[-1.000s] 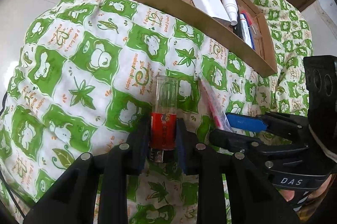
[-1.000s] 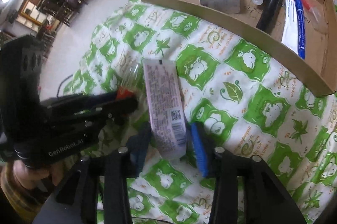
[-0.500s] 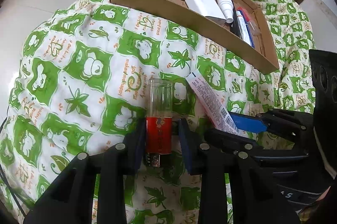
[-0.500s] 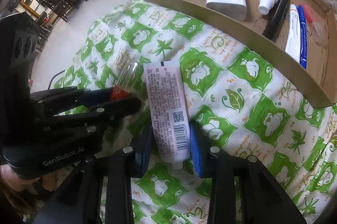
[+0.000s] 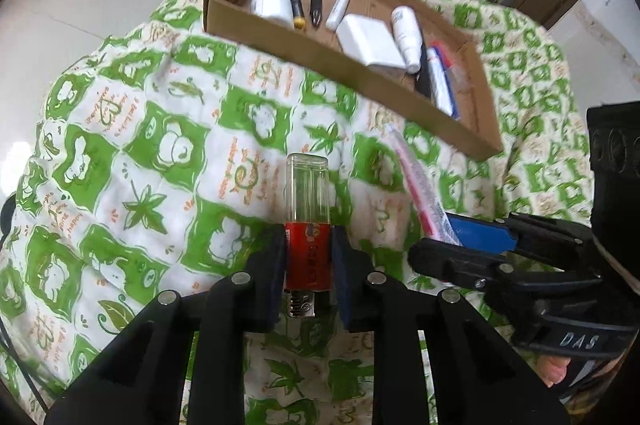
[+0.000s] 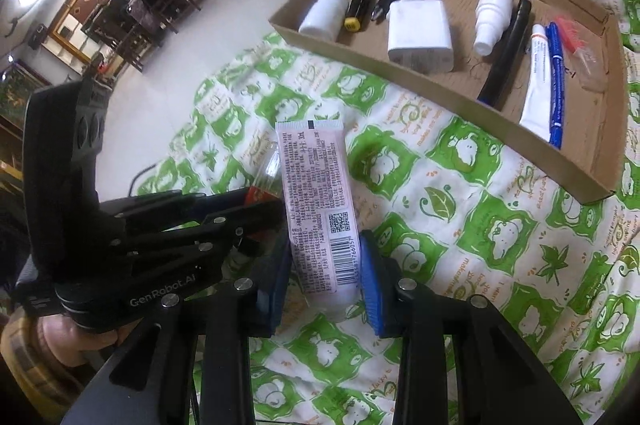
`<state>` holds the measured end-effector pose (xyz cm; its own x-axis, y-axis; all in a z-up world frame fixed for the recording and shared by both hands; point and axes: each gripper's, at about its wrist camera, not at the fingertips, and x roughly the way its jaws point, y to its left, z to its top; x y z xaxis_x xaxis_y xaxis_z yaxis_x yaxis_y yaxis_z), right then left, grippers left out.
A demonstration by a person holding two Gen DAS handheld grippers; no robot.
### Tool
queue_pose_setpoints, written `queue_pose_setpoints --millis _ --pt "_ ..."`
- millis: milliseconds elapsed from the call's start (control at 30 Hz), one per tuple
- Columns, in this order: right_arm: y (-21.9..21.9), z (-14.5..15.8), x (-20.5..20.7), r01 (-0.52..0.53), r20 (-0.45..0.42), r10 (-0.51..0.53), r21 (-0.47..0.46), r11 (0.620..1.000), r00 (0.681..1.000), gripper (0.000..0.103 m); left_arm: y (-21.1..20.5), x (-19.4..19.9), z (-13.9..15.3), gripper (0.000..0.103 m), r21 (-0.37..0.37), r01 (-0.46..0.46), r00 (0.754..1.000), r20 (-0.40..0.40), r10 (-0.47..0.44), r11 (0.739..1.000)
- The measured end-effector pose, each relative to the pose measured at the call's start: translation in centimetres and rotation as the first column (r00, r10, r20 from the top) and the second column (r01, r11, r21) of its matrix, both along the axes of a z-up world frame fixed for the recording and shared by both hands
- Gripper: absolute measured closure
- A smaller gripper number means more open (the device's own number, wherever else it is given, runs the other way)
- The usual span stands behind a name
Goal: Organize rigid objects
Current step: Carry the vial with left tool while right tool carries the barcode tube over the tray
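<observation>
With both items now gripped and coming up off the quilt, the carry to the cardboard tray (image 6: 436,87) looks set to begin.

A second ago the pale tube (image 6: 320,209) lay loosely between the right gripper (image 6: 324,283)'s wider fingers; now those blue pads clamp its barcode end and its far end tilts toward the tray, well short of the near wall. The left gripper (image 5: 308,261) is closing tighter on the red band of the clear-bodied lighter (image 5: 307,221), held further from the tray than the tube. The tray already holds bottles, pens and a white block, so these two seem the last strays.
</observation>
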<state>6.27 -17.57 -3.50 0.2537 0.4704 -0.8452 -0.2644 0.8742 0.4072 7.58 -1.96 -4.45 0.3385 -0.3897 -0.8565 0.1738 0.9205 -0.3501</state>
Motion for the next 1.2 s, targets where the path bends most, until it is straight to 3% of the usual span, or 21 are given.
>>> queue_pose_setpoints --millis 400,733,1000,1200 --pt "-2.9 1.9 -0.4 0.108 0.03 -0.111 0.076 0.991 0.993 0.074 0.8 0.0 1.2 0.084 -0.056 -0.011 1.0 0.019 0.012 0.998" --pt "-5.0 2.3 0.1 0.203 0.045 -0.207 0.087 0.975 0.977 0.074 0.0 1.1 4.2 0.084 -0.056 0.009 0.997 0.075 -0.005 0.998" --pt "-9.7 3.4 0.6 0.352 0.066 -0.362 0.125 0.928 0.93 0.074 -2.1 2.5 6.6 0.084 -0.051 0.057 0.991 0.12 -0.05 0.997" --pt "-12.7 2.7 1.2 0.43 -0.003 -0.437 0.178 0.885 0.9 0.074 -3.4 3.5 6.9 0.084 -0.04 0.082 0.99 0.122 -0.076 0.996"
